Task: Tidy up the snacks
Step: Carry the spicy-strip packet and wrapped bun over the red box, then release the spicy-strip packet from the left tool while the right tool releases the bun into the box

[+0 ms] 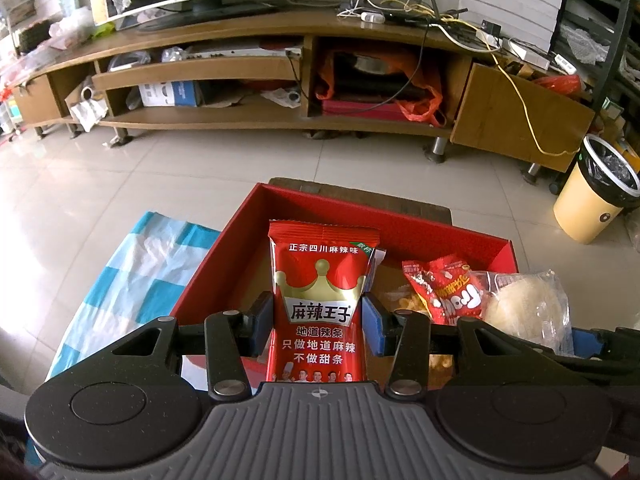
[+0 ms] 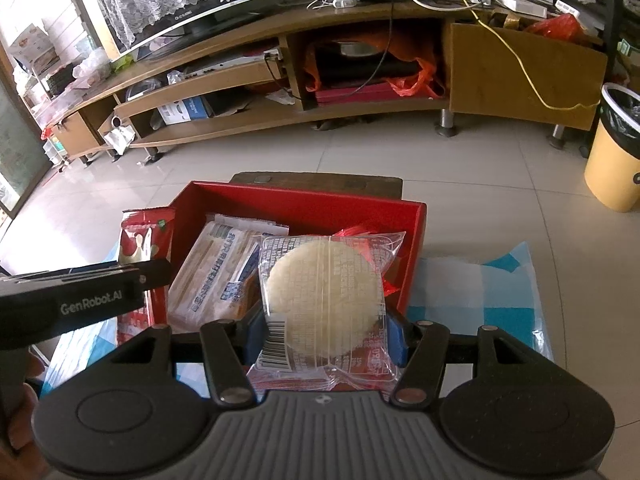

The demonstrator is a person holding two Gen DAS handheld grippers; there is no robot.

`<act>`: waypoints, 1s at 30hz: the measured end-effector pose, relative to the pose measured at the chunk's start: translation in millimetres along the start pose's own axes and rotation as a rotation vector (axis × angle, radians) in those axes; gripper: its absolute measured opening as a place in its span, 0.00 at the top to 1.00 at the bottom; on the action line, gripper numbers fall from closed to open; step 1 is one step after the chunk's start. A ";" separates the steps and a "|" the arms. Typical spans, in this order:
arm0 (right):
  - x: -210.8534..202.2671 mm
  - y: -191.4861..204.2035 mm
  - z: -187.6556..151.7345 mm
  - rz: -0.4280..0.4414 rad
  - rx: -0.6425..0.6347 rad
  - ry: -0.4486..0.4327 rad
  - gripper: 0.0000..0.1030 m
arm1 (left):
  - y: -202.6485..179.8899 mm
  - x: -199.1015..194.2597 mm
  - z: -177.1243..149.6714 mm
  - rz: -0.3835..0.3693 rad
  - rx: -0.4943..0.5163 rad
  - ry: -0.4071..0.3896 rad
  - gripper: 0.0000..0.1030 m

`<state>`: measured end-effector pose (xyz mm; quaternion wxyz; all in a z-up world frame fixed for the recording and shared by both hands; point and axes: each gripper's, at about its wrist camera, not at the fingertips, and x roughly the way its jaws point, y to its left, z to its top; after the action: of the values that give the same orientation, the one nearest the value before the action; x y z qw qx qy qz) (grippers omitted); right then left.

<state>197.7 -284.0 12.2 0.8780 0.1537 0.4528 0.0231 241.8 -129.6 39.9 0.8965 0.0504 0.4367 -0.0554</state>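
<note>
While gripped, red packet [image 1: 320,300] seemingly upright.

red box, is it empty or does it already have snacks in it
Not empty. The red box already holds a long pale packet and a small red packet, while each gripper holds another snack over it.

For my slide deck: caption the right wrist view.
Right gripper holds a clear-wrapped round rice cracker above the red box of snacks.
</note>
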 end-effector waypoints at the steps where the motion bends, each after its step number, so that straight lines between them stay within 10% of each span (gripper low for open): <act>1: 1.0 -0.4 0.5 -0.001 0.001 0.001 0.46 | -0.5 1.0 1.3 0.001 0.000 -0.001 0.47; 30: 37.5 -7.2 14.0 -0.019 0.013 0.027 0.45 | -4.8 34.1 12.5 0.016 -0.004 0.008 0.47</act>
<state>230.3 -287.6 -11.8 0.8710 0.1548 0.4660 0.0138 271.8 -137.9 20.5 0.8953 0.0522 0.4398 -0.0472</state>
